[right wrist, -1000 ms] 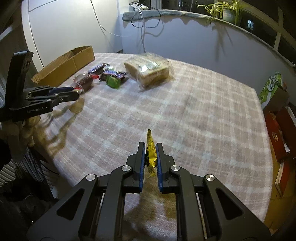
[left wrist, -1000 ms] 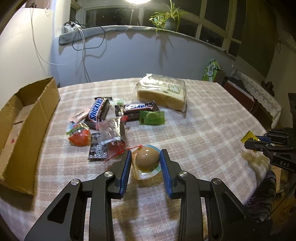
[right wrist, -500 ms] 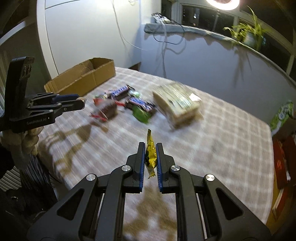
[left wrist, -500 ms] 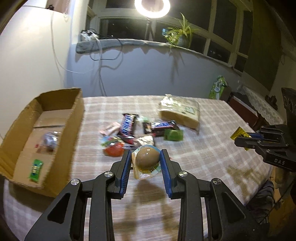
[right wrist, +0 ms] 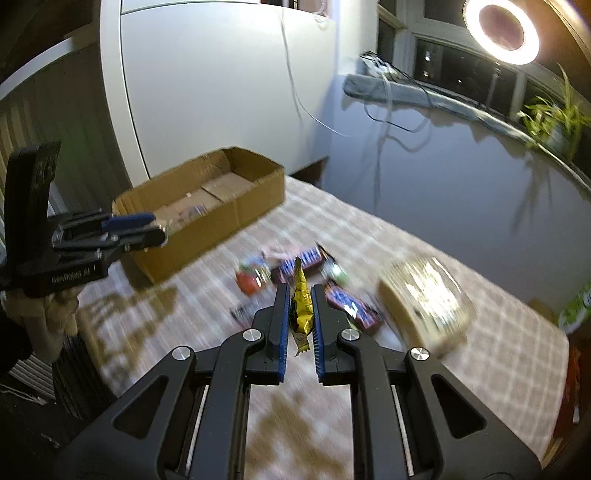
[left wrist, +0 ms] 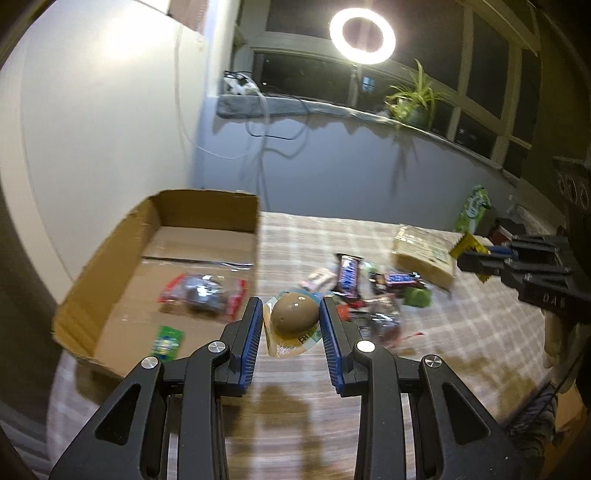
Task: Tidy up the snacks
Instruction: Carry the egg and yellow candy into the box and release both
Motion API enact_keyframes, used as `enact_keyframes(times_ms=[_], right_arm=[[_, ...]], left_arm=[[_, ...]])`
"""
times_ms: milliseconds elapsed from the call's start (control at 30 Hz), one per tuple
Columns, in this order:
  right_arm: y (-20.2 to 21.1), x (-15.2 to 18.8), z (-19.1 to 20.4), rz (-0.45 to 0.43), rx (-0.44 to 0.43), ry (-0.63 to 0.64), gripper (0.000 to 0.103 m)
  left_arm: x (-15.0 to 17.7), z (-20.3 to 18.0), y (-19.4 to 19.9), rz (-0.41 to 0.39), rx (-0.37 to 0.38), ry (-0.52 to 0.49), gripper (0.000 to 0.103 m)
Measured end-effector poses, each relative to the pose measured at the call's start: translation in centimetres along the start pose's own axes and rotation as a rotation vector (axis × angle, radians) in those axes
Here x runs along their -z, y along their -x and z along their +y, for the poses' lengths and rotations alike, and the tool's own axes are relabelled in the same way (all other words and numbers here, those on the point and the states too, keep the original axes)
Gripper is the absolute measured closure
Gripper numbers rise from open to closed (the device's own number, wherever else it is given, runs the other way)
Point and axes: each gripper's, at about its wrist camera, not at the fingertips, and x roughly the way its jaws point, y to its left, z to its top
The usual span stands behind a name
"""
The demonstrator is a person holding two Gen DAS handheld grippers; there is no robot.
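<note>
Overhead, a ring light (left wrist: 362, 36) glares on the checked tablecloth (left wrist: 314, 236); left gripper (left wrist: 291, 321) clamps a packaged egg (left wrist: 294, 317), right gripper (right wrist: 300, 306) pinches a yellow sachet (right wrist: 301, 306), both above the table near the cardboard box (left wrist: 207, 210)

Left gripper (left wrist: 291, 319) clamped on a packaged brown egg (left wrist: 294, 317), lifted clear of the desk (left wrist: 461, 332) — pads pressing both sides of the pack. Cardboard box (left wrist: 207, 210) is the landmark: open top, standing on the checked cloth. Inside it, a red-edged clear packet (left wrist: 203, 293) and, nearer the camera, a small green packet (left wrist: 166, 341). The egg hangs just right of the box's near corner. Further right of the box, a loose heap of snacks: Snickers bar (left wrist: 349, 275), second dark bar (left wrist: 397, 278), green wrapper (left wrist: 417, 297). Beyond those, a bagged bread loaf (left wrist: 424, 251). Far right of the box — right gripper (left wrist: 461, 258) pinching a yellow packet (left wrist: 467, 245).
</note>
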Motion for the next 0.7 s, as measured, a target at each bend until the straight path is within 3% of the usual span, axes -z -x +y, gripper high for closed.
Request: enact_keyframes(times_ms=[367,700], right_arm=[[-6.2,-6.5,3.4,-0.003,-0.104,0.058,0.092],[-11.1,-9.5,6.6,0.028,-0.158,0.101,0.092]], left_arm=[[0.1,4.9,0.2,-0.006,-0.068,0.059,0.073],[-0.1,7.3,-0.2,-0.007,-0.089,0.091,0.073]])
